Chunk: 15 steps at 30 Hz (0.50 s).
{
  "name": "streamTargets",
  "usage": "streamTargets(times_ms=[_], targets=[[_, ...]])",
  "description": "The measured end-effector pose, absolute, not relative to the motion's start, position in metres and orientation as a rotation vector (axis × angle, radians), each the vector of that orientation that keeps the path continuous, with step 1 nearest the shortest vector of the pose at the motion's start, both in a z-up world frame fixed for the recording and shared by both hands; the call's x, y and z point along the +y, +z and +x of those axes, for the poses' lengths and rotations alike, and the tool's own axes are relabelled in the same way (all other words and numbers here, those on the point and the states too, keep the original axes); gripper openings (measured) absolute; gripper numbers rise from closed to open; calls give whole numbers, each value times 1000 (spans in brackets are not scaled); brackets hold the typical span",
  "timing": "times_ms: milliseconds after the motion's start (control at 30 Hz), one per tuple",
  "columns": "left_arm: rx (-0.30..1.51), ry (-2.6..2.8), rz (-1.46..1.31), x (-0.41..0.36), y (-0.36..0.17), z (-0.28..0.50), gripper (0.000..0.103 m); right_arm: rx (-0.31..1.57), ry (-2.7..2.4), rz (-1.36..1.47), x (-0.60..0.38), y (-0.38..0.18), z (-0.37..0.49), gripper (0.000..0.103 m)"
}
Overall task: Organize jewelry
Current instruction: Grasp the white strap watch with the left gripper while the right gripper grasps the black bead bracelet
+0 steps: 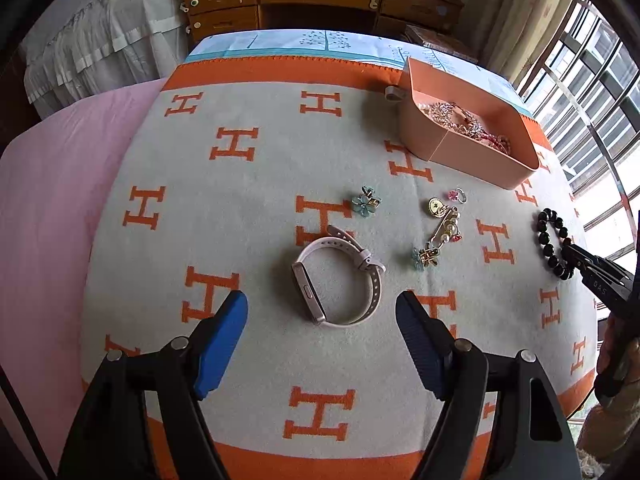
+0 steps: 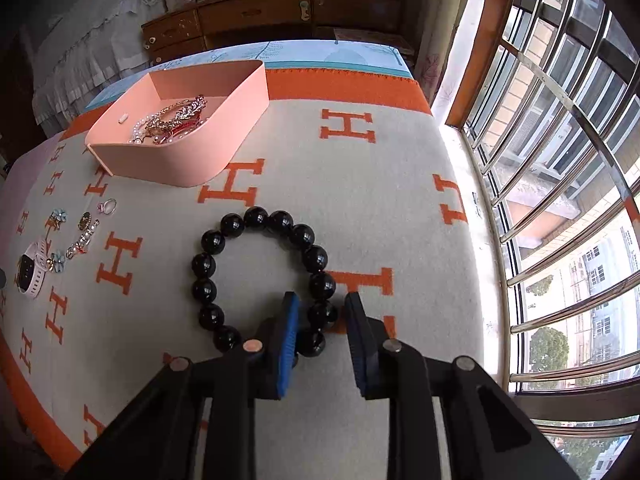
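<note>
A pink smartwatch (image 1: 307, 292) lies on the H-patterned blanket (image 1: 248, 208), just ahead of my left gripper (image 1: 320, 300). That gripper is open, its blue pads wide on either side of the watch and touching nothing. A black bead bracelet (image 2: 256, 216) lies in a ring near the window side. My right gripper (image 2: 321, 298) straddles its near-right beads with narrow jaws. A small gap shows at each pad, so I read it as open. In the left wrist view the bracelet (image 1: 546, 236) and the right gripper's fingers (image 1: 576, 254) sit at the far right.
A pink tray (image 1: 416, 128) at the back holds several pearl and gold pieces. Between it and the watch lie two blue flower clips (image 1: 365, 201), a gold brooch with a pearl pin (image 1: 444, 220) and a pink-stone ring (image 1: 456, 195). Window bars (image 2: 560, 160) run along the right.
</note>
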<state>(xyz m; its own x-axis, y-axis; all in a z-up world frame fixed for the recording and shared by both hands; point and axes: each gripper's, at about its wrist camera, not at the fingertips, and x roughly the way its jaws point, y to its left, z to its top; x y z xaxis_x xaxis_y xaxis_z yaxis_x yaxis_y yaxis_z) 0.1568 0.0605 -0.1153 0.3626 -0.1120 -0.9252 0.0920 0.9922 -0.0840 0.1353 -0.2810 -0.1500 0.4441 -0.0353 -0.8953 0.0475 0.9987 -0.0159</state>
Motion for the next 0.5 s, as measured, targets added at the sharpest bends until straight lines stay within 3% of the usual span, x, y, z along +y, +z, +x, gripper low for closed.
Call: streamTargets(times_ms=[100, 267, 500], targets=[[1209, -135, -28, 53, -116, 165, 66, 1097, -54, 22, -279, -150, 133, 15], [1275, -121, -69, 44, -124, 184, 43, 1090, -30, 129, -285, -148, 128, 15], [1330, -61, -97, 36, -142, 209, 35, 1071, -3, 179, -285, -149, 114, 15]])
